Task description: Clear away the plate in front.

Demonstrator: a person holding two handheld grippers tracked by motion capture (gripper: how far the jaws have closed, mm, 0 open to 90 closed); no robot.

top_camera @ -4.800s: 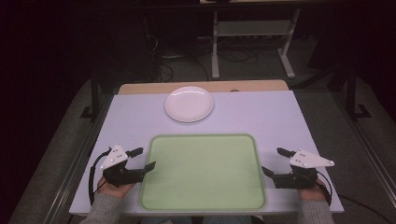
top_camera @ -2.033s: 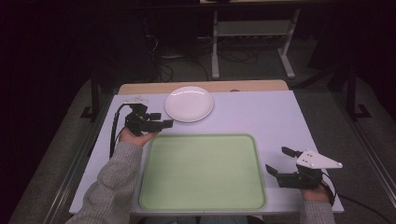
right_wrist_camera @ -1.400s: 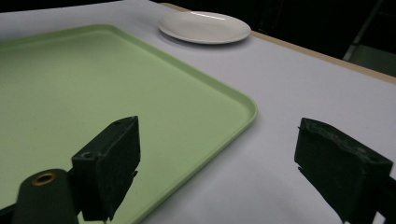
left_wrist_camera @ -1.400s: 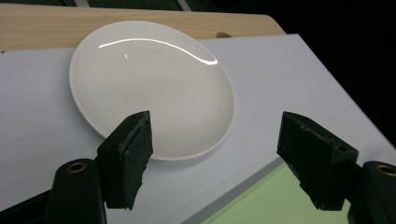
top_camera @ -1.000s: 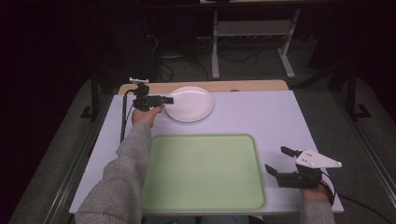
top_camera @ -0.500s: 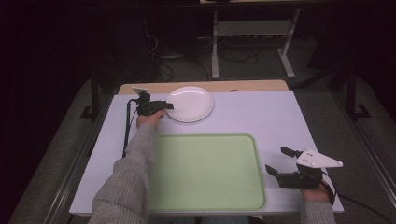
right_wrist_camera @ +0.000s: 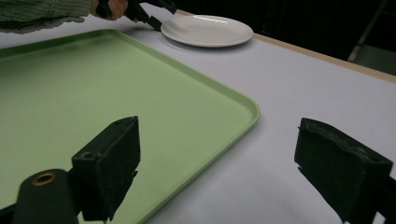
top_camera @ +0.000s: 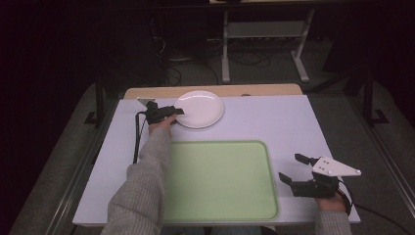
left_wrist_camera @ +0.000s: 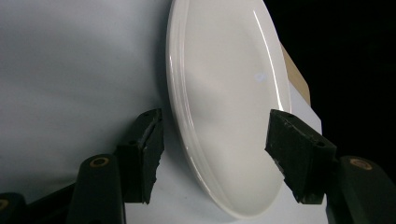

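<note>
the step in hand looks like the grasp on the white plate (top_camera: 198, 108), which lies flat at the far side of the bench (top_camera: 274, 122), beyond the green tray (top_camera: 220, 181). the left tongs (left_wrist_camera: 210, 149) straddle the plate's near rim, one jaw outside it and one over its well; they have just been closing, yet the pads do not press, so nothing is held. the next move probably calls for pinching the rim firmly before lifting. the right tongs (right_wrist_camera: 224, 163) rest released beside the tray. plate and tray both hold nothing.
</note>
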